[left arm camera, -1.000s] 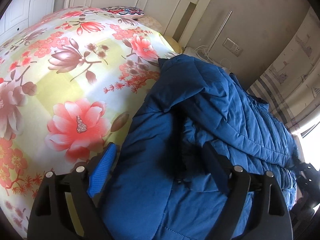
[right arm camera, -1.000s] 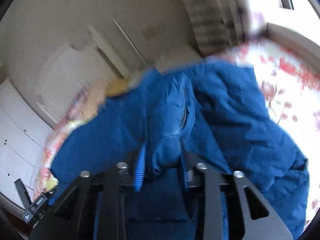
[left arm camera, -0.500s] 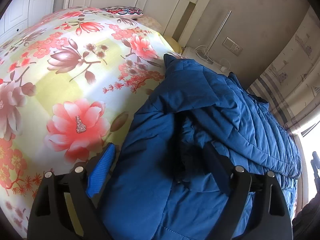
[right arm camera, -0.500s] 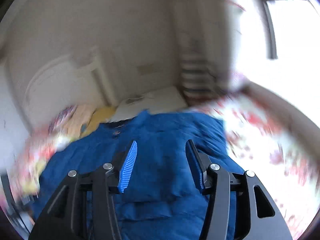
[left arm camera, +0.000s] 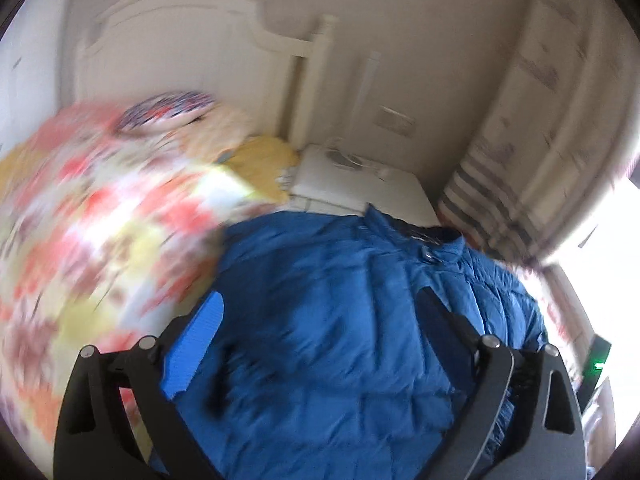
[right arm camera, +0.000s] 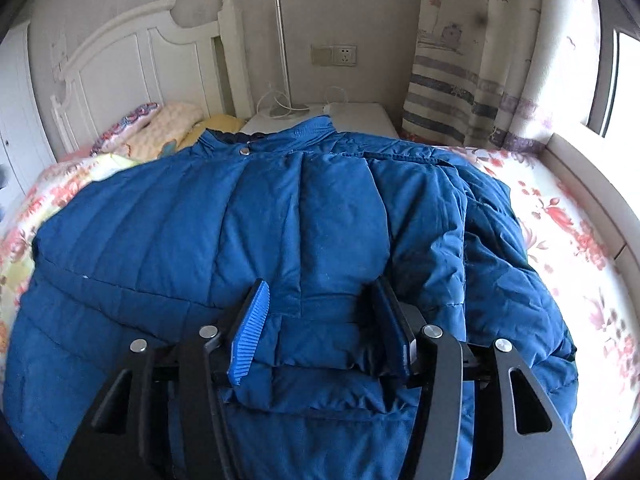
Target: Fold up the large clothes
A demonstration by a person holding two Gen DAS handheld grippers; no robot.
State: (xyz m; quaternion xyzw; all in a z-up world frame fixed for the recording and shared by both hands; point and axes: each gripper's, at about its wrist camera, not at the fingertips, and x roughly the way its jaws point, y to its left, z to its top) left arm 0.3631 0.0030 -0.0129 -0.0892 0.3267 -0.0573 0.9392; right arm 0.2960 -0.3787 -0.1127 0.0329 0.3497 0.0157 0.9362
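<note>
A large blue quilted jacket lies on the floral bedspread, collar toward the headboard, with its sleeves folded in over the body. My right gripper is open, its fingers standing either side of the folded sleeve's cuff end without pinching it. My left gripper is open and empty, held above the jacket near its left side. The left wrist view is motion-blurred.
A white headboard and pillows lie beyond the jacket. A white nightstand with a lamp and cables stands by the bed. A striped curtain and a window sill are to the right.
The right gripper let go of the sleeve, opened and swung back to face the jacket. The sleeve now lies folded over the body. The left gripper lifted and tilted toward the headboard.
</note>
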